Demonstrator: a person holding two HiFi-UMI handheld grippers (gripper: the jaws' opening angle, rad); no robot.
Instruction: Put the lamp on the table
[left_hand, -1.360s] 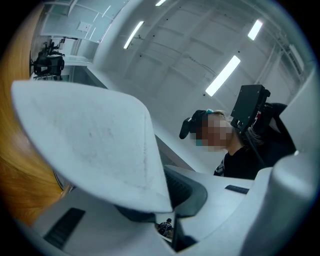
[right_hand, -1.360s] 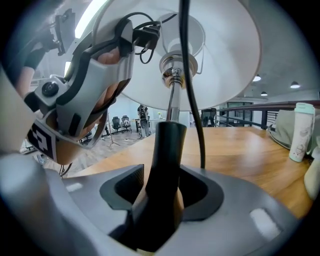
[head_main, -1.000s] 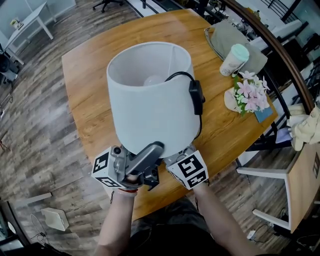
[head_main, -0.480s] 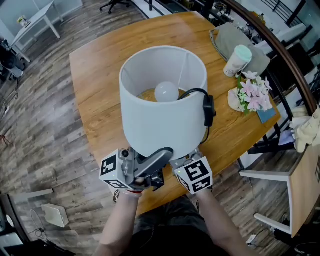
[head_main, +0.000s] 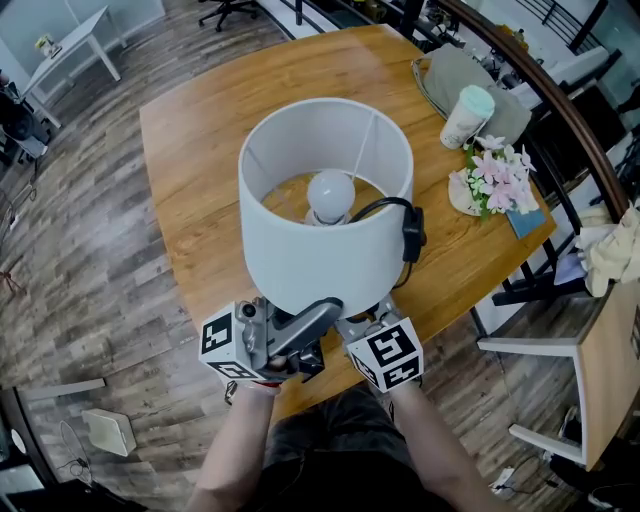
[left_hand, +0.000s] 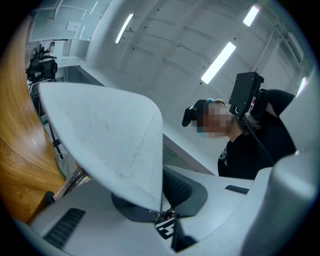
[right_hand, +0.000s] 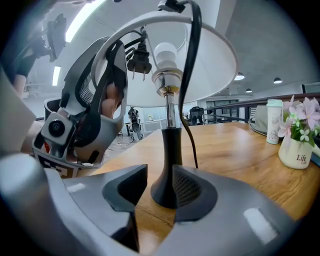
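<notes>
Filling view: wooden table under lamp, plank floor around.

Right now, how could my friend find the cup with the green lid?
Look at the big wooden table and go to its far right corner, where a grey tray lies. The cup stands upright at the tray's near end, just behind the pink flowers. It is the only tall white thing there with a mint-green lid.
</notes>
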